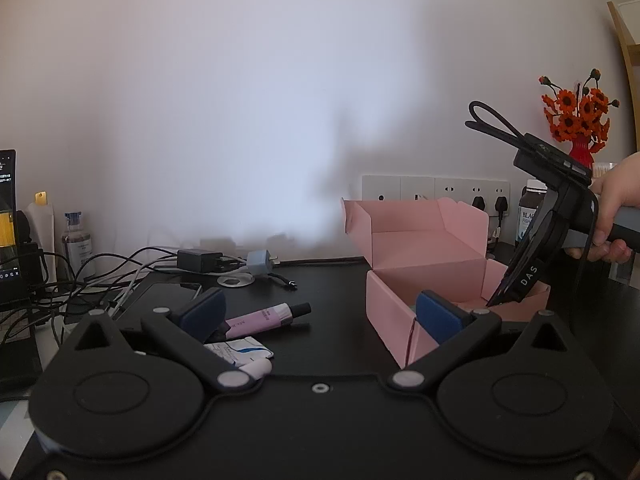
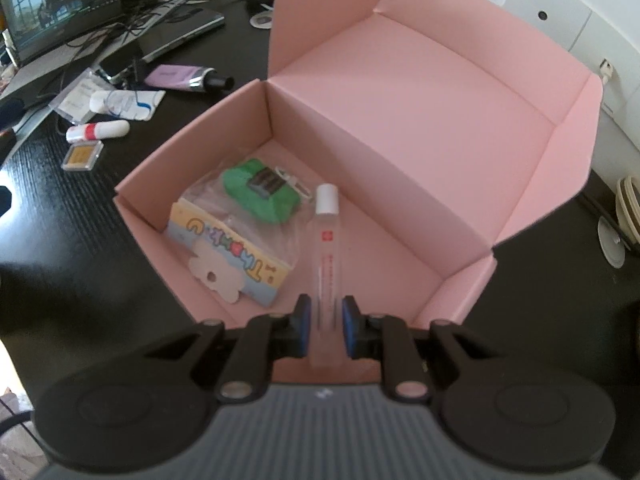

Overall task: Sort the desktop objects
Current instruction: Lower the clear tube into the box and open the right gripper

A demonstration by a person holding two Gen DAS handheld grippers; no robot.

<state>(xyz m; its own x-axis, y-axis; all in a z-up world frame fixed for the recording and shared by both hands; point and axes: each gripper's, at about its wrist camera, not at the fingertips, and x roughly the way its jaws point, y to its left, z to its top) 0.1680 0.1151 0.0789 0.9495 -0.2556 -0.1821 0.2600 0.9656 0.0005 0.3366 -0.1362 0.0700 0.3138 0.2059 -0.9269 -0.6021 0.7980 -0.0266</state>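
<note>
An open pink box (image 2: pixel 400 120) stands on the black desk, its lid tipped back. Over its near edge, my right gripper (image 2: pixel 326 308) is shut on a clear tube with a white cap (image 2: pixel 328 240), which points into the box. A green item (image 2: pixel 256 196) in a clear bag and a colourful card packet (image 2: pixel 228 248) lie inside. My left gripper (image 1: pixel 320 312) hangs open and empty, low over the desk left of the box (image 1: pixel 420 248). A purple tube (image 1: pixel 264 318) and a white sachet (image 1: pixel 240 350) lie by its left finger. The right gripper (image 1: pixel 508 292) dips into the box, held by a person's hand (image 1: pixel 612 208).
A white and red stick (image 2: pixel 98 130), a small yellow case (image 2: pixel 82 156) and a laptop (image 2: pixel 60 4) with tangled cables (image 1: pixel 100 272) lie left of the box. A charger (image 1: pixel 200 260), wall sockets (image 1: pixel 436 190) and a red vase of orange flowers (image 1: pixel 580 128) line the back.
</note>
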